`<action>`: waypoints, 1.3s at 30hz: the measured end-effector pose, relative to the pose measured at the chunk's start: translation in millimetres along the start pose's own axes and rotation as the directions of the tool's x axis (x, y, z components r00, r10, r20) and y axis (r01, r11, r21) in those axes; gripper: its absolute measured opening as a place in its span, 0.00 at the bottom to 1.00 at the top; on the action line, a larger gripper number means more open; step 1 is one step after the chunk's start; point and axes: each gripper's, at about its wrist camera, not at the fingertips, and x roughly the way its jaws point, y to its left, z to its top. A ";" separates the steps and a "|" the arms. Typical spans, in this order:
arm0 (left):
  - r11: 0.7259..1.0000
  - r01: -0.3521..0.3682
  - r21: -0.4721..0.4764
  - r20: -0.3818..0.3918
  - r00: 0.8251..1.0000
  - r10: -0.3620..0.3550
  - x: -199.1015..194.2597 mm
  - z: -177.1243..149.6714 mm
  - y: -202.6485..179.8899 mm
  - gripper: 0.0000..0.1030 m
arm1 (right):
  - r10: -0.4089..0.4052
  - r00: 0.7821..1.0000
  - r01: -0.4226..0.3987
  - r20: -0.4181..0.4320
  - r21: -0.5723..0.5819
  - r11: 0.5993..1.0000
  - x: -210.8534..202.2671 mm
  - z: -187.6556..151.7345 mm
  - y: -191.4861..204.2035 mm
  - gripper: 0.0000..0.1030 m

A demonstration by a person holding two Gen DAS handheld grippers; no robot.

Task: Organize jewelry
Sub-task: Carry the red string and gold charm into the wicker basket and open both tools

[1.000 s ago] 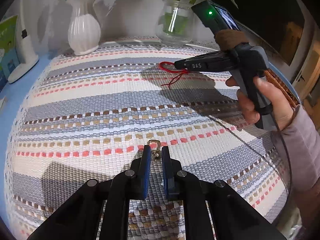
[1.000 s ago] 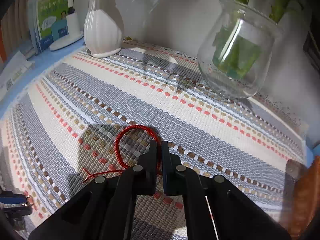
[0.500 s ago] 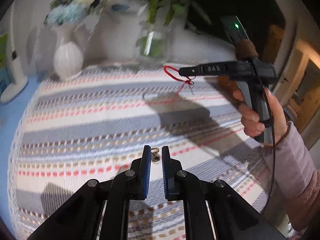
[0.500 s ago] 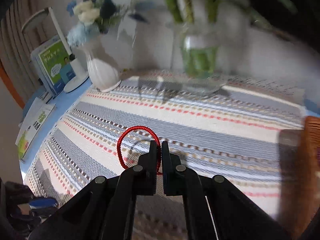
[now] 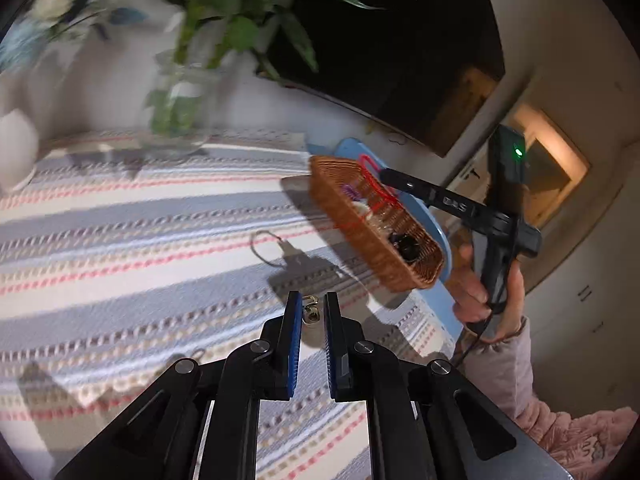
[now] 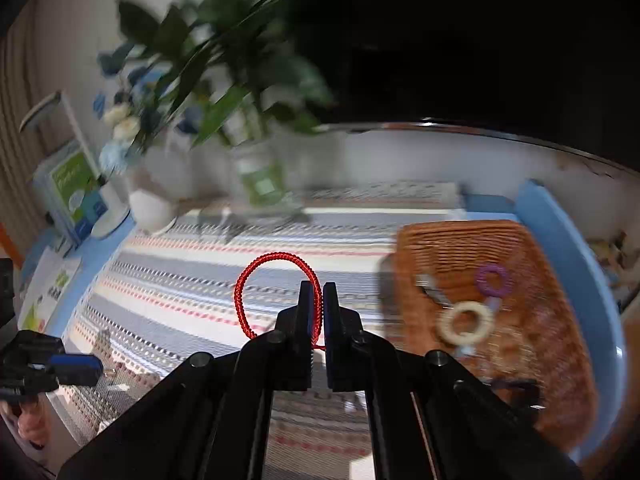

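My right gripper (image 6: 319, 294) is shut on a red cord bracelet (image 6: 256, 276) and holds it in the air. In the left wrist view the bracelet (image 5: 374, 184) hangs from the right gripper (image 5: 382, 174) over the wicker basket (image 5: 360, 236). The basket (image 6: 440, 240) holds a purple ring (image 6: 494, 279), a cream ring (image 6: 466, 322) and a dark piece (image 5: 406, 245). My left gripper (image 5: 311, 306) holds a small gold clasp (image 5: 310, 312) between its blue pads above the striped mat; its jaws stand narrowly apart.
A glass vase of green stems (image 5: 180, 108) and a white vase (image 6: 150, 208) stand at the back of the striped mat (image 5: 120, 240). A lamp base and booklets (image 6: 76, 192) are at the left. The basket rests by the blue table edge (image 6: 572, 264).
Both grippers have risen and swung right. The right gripper carried the red bracelet from mid-mat to over the basket. The left gripper lifted with the gold clasp.
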 end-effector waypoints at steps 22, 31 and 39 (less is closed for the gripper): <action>0.983 0.046 0.180 -0.186 0.982 -0.012 269.6 122.9 -103.6 0.10 | -0.275 0.945 0.316 -0.176 0.276 0.908 4.9 -22.3 -189.3 0.04; 0.981 0.022 0.195 -0.160 0.987 0.010 280.9 120.9 -102.8 0.34 | -0.285 0.939 0.331 -0.191 0.285 0.900 15.5 -26.9 -195.3 0.08; 0.981 -0.056 0.188 -0.153 0.985 0.086 238.0 107.9 -101.2 0.63 | -0.309 0.943 0.332 -0.122 0.289 0.898 -16.1 -24.3 -170.0 0.61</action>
